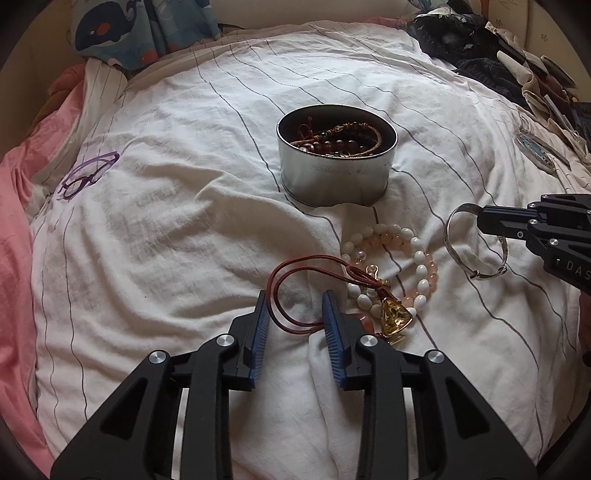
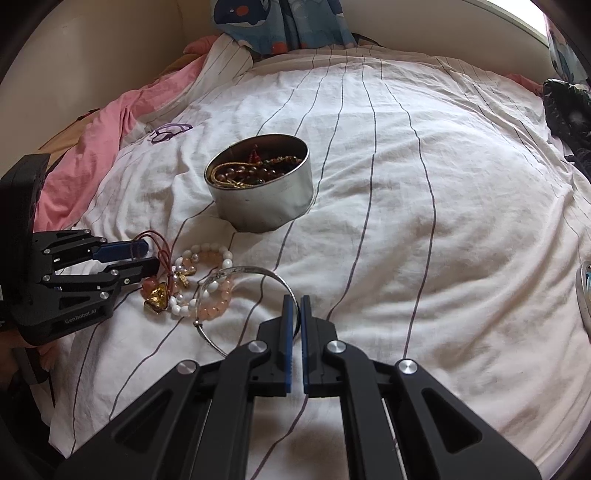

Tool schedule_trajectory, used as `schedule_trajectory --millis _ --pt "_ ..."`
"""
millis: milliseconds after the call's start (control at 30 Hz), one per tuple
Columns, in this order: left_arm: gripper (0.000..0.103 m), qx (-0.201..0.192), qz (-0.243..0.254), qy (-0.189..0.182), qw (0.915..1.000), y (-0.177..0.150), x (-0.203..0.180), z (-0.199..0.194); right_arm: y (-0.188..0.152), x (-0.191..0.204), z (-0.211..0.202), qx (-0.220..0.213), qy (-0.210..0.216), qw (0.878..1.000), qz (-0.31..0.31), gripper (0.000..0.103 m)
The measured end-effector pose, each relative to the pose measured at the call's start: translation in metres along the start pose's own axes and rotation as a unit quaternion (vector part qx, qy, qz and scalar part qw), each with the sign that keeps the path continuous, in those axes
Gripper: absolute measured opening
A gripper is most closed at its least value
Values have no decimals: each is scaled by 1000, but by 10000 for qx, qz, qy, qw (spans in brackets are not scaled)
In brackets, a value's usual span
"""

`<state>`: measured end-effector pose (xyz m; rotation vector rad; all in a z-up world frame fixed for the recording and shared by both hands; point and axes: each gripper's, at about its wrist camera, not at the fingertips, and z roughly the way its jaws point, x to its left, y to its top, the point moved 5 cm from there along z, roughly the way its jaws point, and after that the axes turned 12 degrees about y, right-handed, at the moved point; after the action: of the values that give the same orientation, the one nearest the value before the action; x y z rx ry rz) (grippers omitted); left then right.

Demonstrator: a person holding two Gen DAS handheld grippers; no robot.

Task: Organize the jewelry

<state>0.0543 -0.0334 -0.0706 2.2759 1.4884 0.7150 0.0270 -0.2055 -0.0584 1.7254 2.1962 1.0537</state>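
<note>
A round metal tin [image 1: 334, 177] holding several dark bead bracelets sits mid-bed; it also shows in the right wrist view [image 2: 264, 205]. In front of it lie a white and pink bead bracelet [image 1: 397, 236] and a red cord necklace [image 1: 295, 267] with an amber pendant [image 1: 395, 314]. My left gripper [image 1: 295, 299] is open, its fingers either side of the cord loop. My right gripper [image 2: 299, 301] is shut on a silver bangle [image 2: 251, 275], which also shows in the left wrist view [image 1: 456, 251].
The bed is covered by a white striped sheet [image 1: 184, 221] with a pink blanket [image 1: 14, 221] at the left. Purple glasses [image 1: 88, 175] lie far left. A whale-print pillow [image 1: 140, 29] is at the head. Dark clothes and clutter [image 1: 480, 40] lie at the right.
</note>
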Motion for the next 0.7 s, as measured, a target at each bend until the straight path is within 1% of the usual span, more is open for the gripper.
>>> schedule_trajectory --millis 67,133,267,300,333,367,400,500,567,633,667,700 --pt "32 0 2 11 10000 0 0 0 -1 -2 2 28 -10 10000 30 5" --pt "34 7 7 16 10000 0 0 1 -1 -5 3 32 -8 10000 82 7" --pt "36 4 29 26 10000 0 0 1 -1 -7 3 26 -1 9999 142 10" --pt "37 3 34 30 10000 0 0 1 -1 -7 2 18 -17 9999 143 15" --pt "38 2 39 35 10000 0 -1 1 -1 -7 2 16 -30 9999 134 19" --pt "39 -1 44 40 10000 0 -1 1 -1 -6 3 11 -32 9999 131 25" --pt "40 -4 47 44 10000 0 -1 1 -1 -6 3 15 -41 9999 128 26" --pt "41 -19 52 52 10000 0 -1 1 -4 -8 8 154 -87 9997 161 27" --pt "41 -35 95 78 9999 0 -3 1 -10 -10 16 373 -147 9990 177 27" --pt "41 -60 167 101 9998 0 -5 2 -12 -8 19 438 -210 9988 100 27" --pt "41 -79 213 112 9997 0 -7 2 -12 -6 19 465 -216 9987 43 24" --pt "41 -105 261 122 9995 0 -9 1 -12 -4 19 481 -184 9987 -1 17"
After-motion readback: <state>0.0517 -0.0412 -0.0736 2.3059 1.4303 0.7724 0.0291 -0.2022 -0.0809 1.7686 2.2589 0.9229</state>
